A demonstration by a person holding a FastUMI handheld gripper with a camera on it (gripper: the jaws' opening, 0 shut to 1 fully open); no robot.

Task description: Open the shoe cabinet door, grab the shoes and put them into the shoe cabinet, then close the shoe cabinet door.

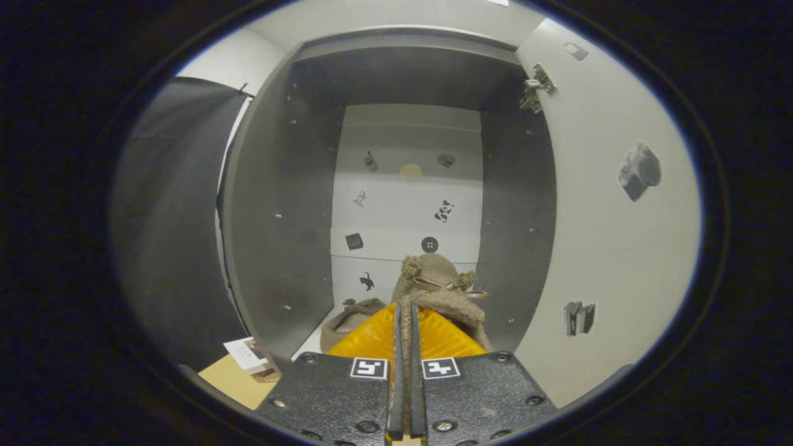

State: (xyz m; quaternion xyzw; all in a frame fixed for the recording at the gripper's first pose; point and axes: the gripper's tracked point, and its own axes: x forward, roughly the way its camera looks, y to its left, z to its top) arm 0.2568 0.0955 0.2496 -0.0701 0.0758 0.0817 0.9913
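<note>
Poking beyond hand-held gripper (pixel 406 322) fingers (clamped tight): fuzzy shoe (pixel 437 282)

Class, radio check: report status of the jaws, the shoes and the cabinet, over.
Gripper jaws shut on fuzzy brown shoe, held at cabinet mouth. Second shoe already on cabinet floor, left of the jaws. Cabinet door swung open at right; path ahead unobstructed.

No legible text — two square coded markers (pixel 405 368) on the gripper's (pixel 406 313) blocks behind the fingers; small card (pixel 249 355) off left, unreadable.
</note>
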